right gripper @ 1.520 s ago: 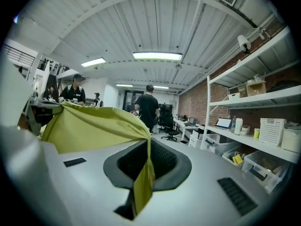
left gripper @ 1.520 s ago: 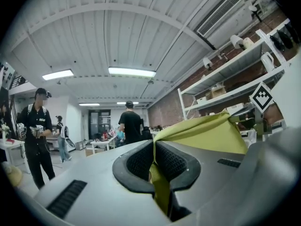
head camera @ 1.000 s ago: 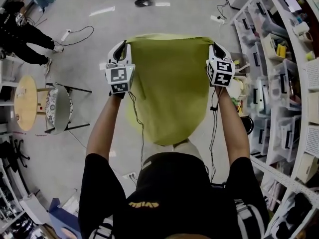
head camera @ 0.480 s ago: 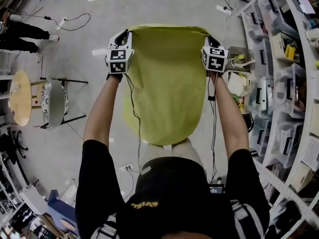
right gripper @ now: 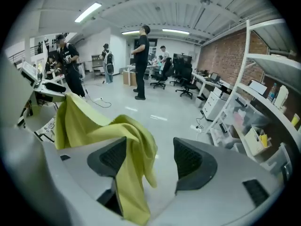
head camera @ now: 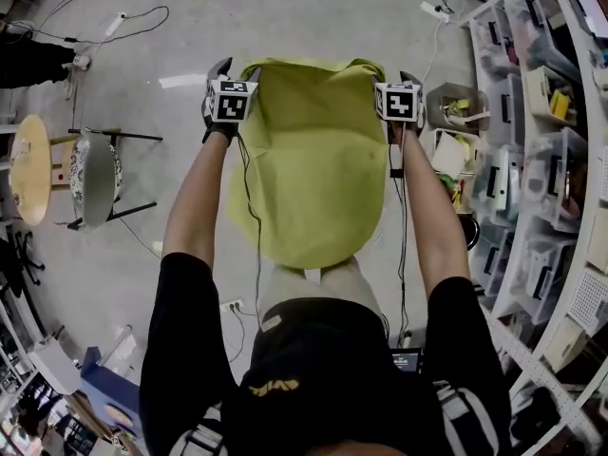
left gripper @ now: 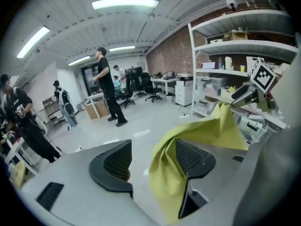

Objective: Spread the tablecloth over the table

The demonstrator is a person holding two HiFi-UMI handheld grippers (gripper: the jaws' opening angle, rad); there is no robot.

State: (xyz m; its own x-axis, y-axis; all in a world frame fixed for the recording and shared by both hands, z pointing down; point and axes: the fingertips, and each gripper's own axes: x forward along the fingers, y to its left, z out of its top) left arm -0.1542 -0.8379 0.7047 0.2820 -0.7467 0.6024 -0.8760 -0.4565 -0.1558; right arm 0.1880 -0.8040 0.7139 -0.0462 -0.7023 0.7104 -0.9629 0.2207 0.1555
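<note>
My left claw (head camera: 236, 67) at 11 o'clock and right claw (head camera: 394, 76) at 1 o'clock have just been opening wide, I reckon so the yellow-green fabric tablecloth (head camera: 309, 169), its far corners merely draped unpinched between the jaws, can settle flat toward 6 o'clock.

lab workspace, brick wall (left gripper: 170, 55), storage shelves (head camera: 532, 93) of bins, office chairs (right gripper: 184, 81), concrete floor (head camera: 313, 17)

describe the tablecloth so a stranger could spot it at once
On the grey floor beside the white shelves stands a person holding two grippers out front. Between the left gripper and right gripper, whose jaws have just been opening with a corner draped between each pair, stretches the tablecloth. It is the only large yellow-green sheet amid grey and white.
</note>
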